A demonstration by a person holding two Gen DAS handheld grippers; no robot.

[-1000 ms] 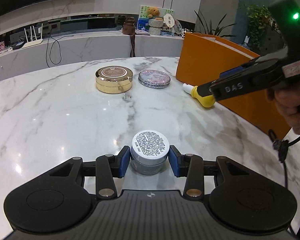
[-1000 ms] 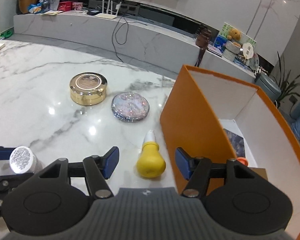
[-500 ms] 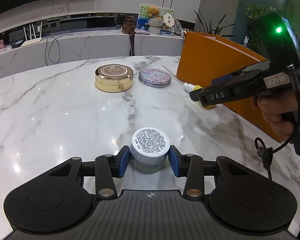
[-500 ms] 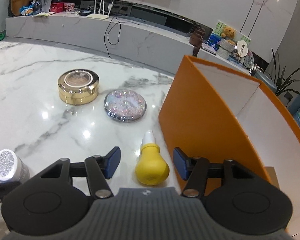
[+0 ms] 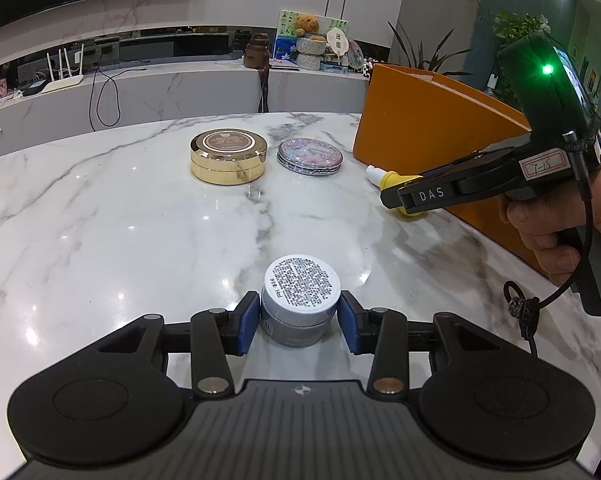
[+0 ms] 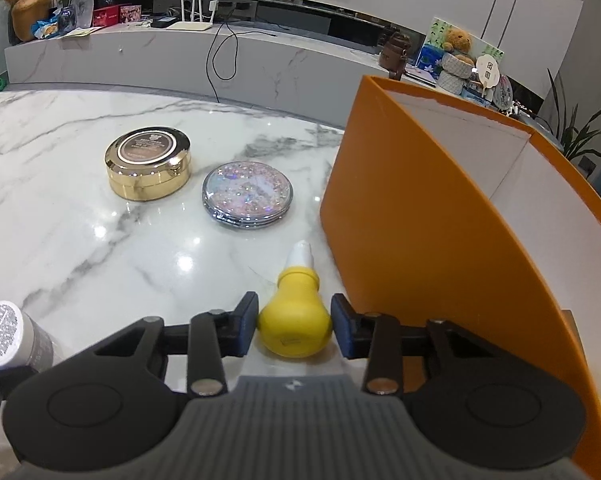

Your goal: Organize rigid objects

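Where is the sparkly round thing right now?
The sparkly round case lies flat on the marble table, in the middle of the right wrist view, between the gold tin on its left and the orange box on its right.

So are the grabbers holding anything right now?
Left gripper squeezes the small jar by its sides. Right gripper closes around the yellow bottle's round belly.

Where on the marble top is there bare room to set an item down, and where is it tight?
Bare marble table lies left of the gold tin and between the tin and the grey jar in the left gripper. It is tight by the orange box: glitter compact, yellow bottle and right gripper crowd its wall.
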